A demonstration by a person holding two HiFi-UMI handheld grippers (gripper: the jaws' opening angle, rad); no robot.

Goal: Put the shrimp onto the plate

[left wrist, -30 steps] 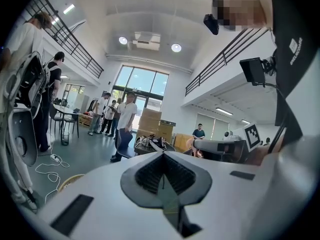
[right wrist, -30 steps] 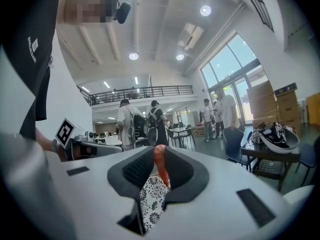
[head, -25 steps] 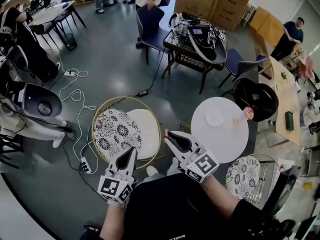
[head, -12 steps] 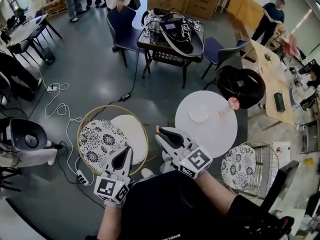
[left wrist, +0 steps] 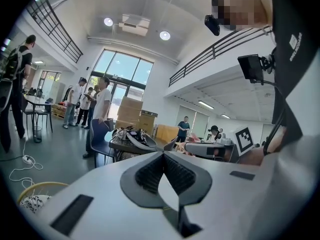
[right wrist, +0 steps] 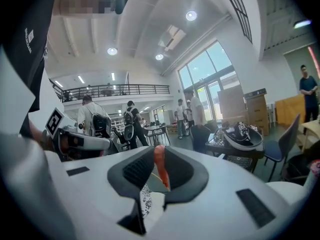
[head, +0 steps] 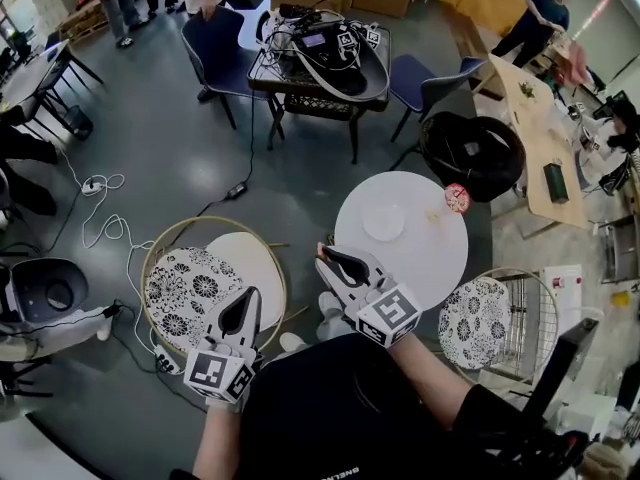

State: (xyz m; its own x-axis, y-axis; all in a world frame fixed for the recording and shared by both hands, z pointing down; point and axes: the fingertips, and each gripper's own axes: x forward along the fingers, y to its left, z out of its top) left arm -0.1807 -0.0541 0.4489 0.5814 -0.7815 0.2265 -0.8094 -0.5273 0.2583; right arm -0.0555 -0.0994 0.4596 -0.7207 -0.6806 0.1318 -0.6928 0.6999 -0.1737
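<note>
One shrimp (right wrist: 159,168) is being pinched in the right claw (head: 323,255), hovering off the tabletop's (head: 430,263) left edge. The left claw (head: 248,295) is idling, pressed together and empty. Carrying step, likely; next calls for reaching over the plate (head: 384,222) mid-tabletop, then releasing.

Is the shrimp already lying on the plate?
No, the shrimp sits pinched between the jaws of the right gripper, not on the plate.

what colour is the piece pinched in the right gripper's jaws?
Orange-red. It's the shrimp, clamped in the right gripper; the right gripper view shows it best.
</note>
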